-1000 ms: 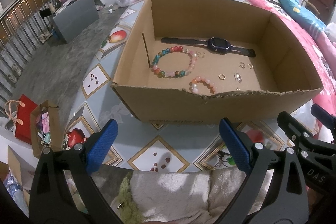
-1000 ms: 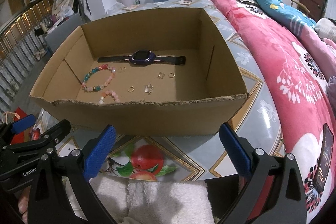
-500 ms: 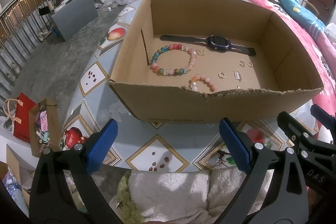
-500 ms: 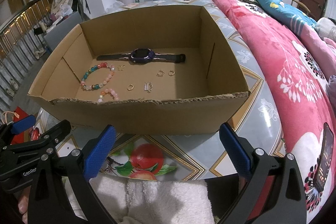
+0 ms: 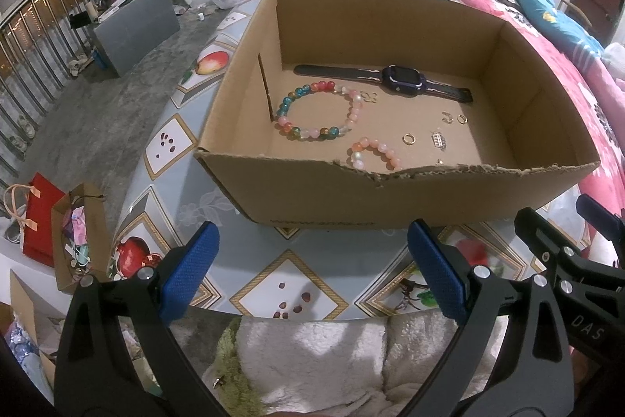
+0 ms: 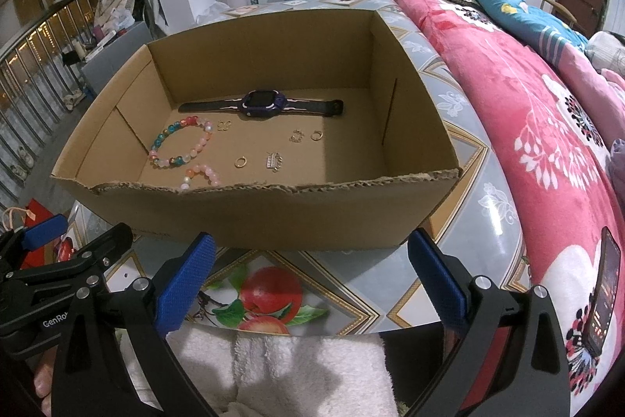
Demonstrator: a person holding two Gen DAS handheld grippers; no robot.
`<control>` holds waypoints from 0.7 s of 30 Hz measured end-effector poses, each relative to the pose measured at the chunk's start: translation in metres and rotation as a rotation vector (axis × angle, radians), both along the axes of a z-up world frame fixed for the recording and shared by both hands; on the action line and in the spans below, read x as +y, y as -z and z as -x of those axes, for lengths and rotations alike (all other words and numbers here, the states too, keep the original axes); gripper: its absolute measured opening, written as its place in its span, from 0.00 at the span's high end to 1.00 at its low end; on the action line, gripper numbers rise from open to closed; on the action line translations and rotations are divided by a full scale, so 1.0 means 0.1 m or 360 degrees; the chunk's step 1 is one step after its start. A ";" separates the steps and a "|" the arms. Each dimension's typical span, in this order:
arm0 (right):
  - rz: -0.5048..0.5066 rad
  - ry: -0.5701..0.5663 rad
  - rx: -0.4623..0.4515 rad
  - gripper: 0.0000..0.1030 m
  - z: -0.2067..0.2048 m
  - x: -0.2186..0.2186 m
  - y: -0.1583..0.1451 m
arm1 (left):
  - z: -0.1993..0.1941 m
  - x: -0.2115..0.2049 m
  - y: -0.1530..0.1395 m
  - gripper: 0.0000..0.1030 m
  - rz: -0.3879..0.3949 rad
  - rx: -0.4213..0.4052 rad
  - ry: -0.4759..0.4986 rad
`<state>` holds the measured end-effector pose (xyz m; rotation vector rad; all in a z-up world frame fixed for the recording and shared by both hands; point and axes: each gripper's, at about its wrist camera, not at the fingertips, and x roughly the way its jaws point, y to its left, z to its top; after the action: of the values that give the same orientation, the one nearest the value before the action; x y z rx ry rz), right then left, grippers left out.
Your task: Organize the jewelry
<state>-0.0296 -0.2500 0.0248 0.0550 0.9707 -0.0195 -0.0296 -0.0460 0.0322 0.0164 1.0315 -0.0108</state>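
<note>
Fruit-print tablecloth [image 6: 488, 217] beside pink blanket [image 6: 547, 127]; cardboard box [image 5: 390, 194] of jewelry on top. Both cameras sit slightly higher than before; left gripper [image 5: 312, 268] and right gripper [image 6: 310, 272] gape wide, empty.

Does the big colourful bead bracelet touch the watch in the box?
Apart. The left wrist view shows bare cardboard between the bracelet and the watch; the right wrist view shows the same gap.
</note>
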 end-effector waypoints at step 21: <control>0.0002 0.0003 -0.0003 0.07 0.00 -0.02 0.00 | 0.01 -0.02 -0.01 0.09 0.0009 -0.0005 0.0009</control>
<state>-0.0299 -0.2516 0.0245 0.0549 0.9689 -0.0215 -0.0305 -0.0483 0.0328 0.0143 1.0285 -0.0190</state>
